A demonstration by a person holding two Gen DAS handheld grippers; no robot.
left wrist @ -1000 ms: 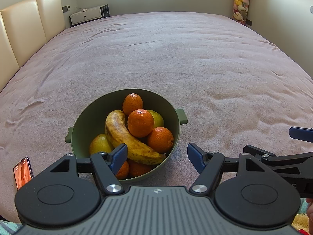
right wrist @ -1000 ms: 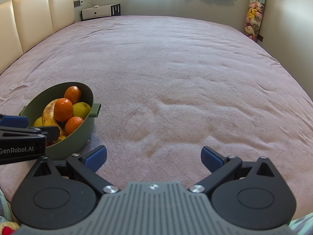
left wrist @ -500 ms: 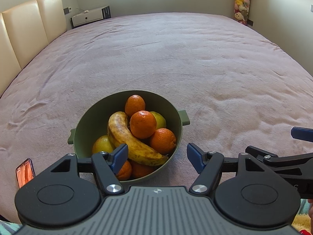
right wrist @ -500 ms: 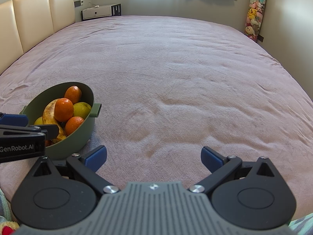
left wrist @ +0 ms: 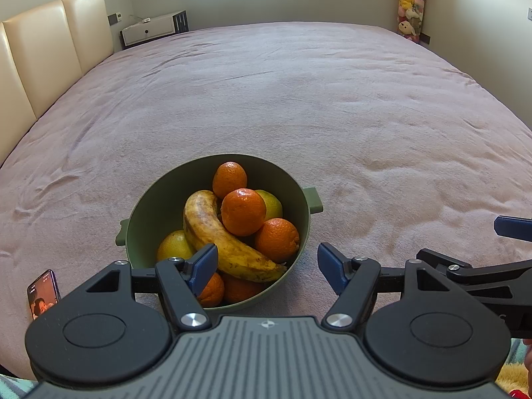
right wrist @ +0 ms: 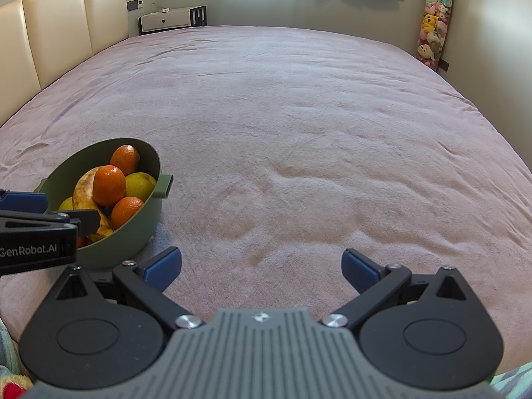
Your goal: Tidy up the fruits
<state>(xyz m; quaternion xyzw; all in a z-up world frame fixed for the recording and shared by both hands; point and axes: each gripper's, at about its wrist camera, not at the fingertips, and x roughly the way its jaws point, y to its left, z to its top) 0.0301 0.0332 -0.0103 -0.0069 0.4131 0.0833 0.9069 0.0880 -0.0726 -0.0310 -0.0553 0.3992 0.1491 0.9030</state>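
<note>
A green bowl [left wrist: 149,206] with two small handles sits on the pink bedspread, near the front edge. It holds a spotted banana [left wrist: 212,232], several oranges [left wrist: 244,211] and yellow-green fruits [left wrist: 173,244]. My left gripper [left wrist: 267,267] stands open just before the bowl's near rim, nothing between its blue pads. The right wrist view shows the bowl [right wrist: 133,232] at the left and my right gripper [right wrist: 261,267] open over bare bedspread, to the right of the bowl. The left gripper's body [right wrist: 33,232] hides part of the bowl there.
A phone [left wrist: 43,294] lies by the bed's front left corner. A cream headboard [left wrist: 43,56] runs along the left, a white bedside cabinet [left wrist: 149,31] stands at the back, and hanging plush toys [left wrist: 410,3] are at the back right. The wide bedspread [right wrist: 299,133] stretches beyond the bowl.
In the left wrist view the bowl has drifted slightly right and down in the picture. Both grippers remain open; the right wrist view is unchanged.
</note>
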